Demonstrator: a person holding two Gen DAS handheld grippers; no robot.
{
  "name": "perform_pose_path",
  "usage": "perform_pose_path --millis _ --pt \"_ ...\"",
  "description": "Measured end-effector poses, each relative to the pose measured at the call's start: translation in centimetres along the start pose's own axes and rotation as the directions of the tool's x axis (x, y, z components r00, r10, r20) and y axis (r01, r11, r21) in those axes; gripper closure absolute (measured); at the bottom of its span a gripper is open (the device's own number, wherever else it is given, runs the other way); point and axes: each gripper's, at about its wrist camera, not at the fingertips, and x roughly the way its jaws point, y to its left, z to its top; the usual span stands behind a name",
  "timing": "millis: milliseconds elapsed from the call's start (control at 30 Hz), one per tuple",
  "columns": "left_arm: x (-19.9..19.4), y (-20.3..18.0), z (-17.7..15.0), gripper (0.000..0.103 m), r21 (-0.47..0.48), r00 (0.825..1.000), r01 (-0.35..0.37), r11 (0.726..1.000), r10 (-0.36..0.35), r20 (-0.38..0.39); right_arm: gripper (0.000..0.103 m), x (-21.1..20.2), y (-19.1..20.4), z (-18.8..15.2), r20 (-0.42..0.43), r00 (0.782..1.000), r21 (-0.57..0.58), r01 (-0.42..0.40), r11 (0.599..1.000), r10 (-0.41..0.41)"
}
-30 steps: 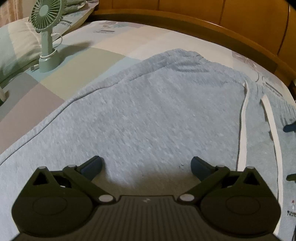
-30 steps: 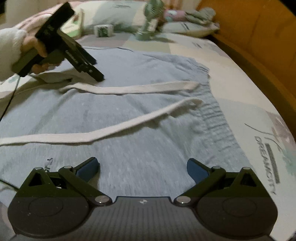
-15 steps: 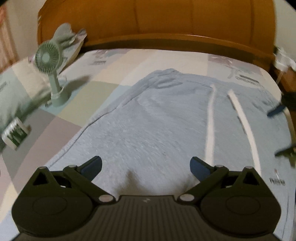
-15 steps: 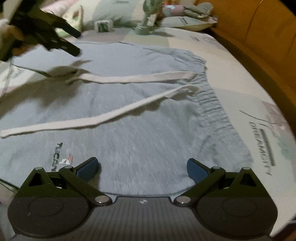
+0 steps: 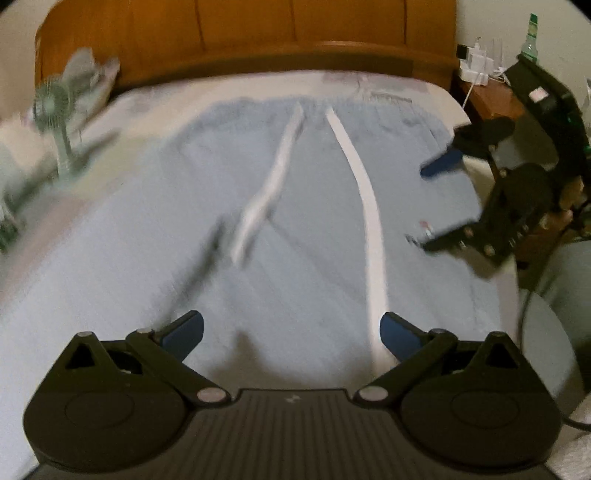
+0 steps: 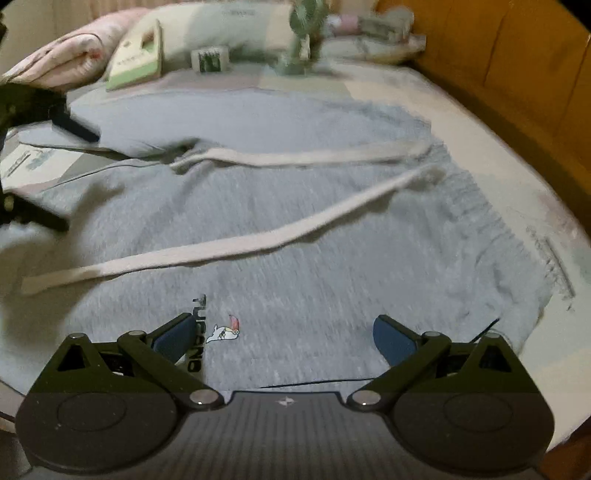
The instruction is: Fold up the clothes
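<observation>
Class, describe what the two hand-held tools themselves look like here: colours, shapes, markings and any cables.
The left tool and right tool match: matte black bodies with a ribbed centre plate bearing a small pale mark, two round housings, angled linkage arms with silver pivot pins, and blue fingertips. A thin black cable runs by the right tool. Seen from the left camera, the right tool shows small screws.

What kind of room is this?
Most likely a bedroom. Grey pants lie spread on a bed with a wooden headboard, pillows sit at one end, and a nightstand stands beside it.
</observation>
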Motion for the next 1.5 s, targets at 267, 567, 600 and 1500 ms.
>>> perform_pose_path --millis 267,567,600,1500 --pt "-0.8 -0.3 -5.7 0.002 -0.147 0.995 0.006 0.989 -0.020 -0.095 0.000 0.3 0.2 0.2 -0.011 1.000 0.018 0.022 1.000 -0.021" --pt "-5.0 0.6 -8.8 0.002 -0.250 0.994 -0.071 0.966 0.047 -0.100 0.000 0.6 0.2 0.8 -0.044 0.999 -0.010 0.011 1.000 -0.012" --pt "-5.0 0.9 -9.3 0.002 -0.269 0.992 -0.085 0.959 0.056 -0.115 0.000 0.6 0.2 0.9 -0.048 0.999 -0.013 0.009 1.000 -0.010" --pt "-4.7 3.7 -8.8 0.001 -0.498 0.998 -0.041 0.866 0.055 0.015 0.000 -2.9 7.0 2.8 -0.012 0.999 0.052 0.035 0.998 -0.035"
